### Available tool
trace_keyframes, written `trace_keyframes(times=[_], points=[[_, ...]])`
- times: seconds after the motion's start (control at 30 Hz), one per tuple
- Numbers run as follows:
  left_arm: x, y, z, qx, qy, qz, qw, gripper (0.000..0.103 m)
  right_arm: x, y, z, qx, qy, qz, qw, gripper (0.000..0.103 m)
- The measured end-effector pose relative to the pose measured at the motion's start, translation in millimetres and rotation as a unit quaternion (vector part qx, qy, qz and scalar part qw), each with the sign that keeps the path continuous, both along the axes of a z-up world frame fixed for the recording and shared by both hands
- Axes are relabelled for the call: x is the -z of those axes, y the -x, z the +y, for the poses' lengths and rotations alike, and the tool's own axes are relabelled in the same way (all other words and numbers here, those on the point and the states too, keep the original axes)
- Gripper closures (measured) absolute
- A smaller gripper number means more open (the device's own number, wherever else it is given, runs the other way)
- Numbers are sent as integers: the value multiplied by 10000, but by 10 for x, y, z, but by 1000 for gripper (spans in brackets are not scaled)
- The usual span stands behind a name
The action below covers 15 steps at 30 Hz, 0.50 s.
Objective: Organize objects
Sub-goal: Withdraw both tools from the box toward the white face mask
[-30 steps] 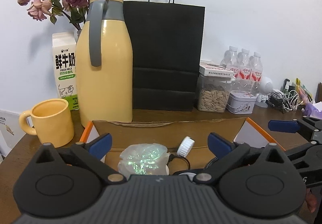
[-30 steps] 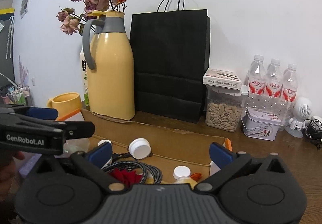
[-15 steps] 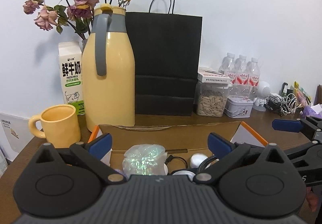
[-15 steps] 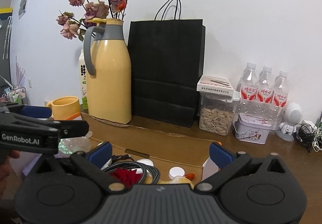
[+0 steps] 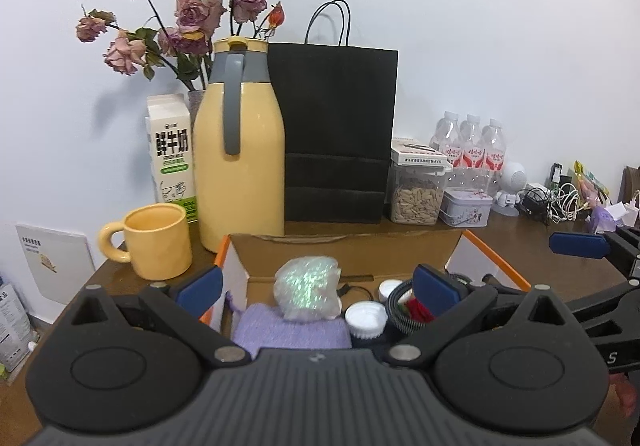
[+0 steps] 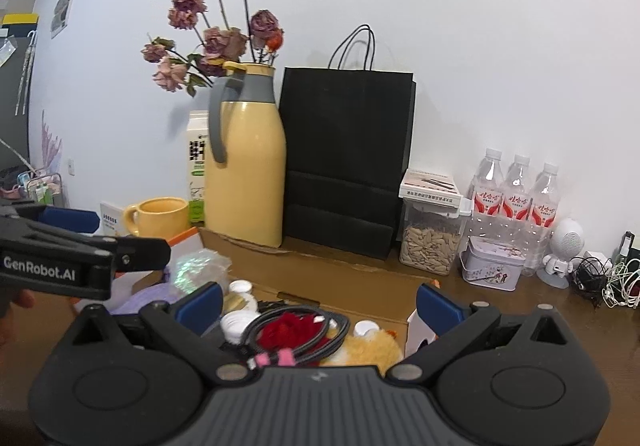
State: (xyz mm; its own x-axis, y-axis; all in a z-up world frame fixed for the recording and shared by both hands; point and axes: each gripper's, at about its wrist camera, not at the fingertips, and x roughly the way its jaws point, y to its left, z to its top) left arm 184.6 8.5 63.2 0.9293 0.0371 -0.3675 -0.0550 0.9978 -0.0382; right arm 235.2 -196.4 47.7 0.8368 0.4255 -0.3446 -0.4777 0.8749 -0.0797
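- Right now I am hovering both tools over the open cardboard box point(image 5: 344, 246) on the wooden table point(image 6: 520, 310); the left gripper point(image 5: 316, 282) is spread wide with nothing between its blue pads, and the right gripper point(image 6: 320, 298) is spread and empty too.
- I am looking at the iridescent plastic bag point(image 5: 308, 290) lying in the box's left part, on top of a purple cloth point(image 5: 292, 330). I am judging it light, soft and crinkly, probably slippery, so I am planning to pinch a bunched fold near its top, not its flat face.
- I am also weighing the braided cable point(image 6: 296, 330) coiled around something red in the box's middle; it looks springy and is likely to uncoil, so I am favouring a grip across several loops at once.
- I am treating the white caps point(image 5: 366, 320) beside it as small, hard and prone to skidding.
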Motion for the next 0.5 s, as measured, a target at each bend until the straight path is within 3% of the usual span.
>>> trace_keyframes(times=[0.5], points=[[104,594,205,-154,-62,486,9987,0,147,642,85,-269,248,357,9987,0]])
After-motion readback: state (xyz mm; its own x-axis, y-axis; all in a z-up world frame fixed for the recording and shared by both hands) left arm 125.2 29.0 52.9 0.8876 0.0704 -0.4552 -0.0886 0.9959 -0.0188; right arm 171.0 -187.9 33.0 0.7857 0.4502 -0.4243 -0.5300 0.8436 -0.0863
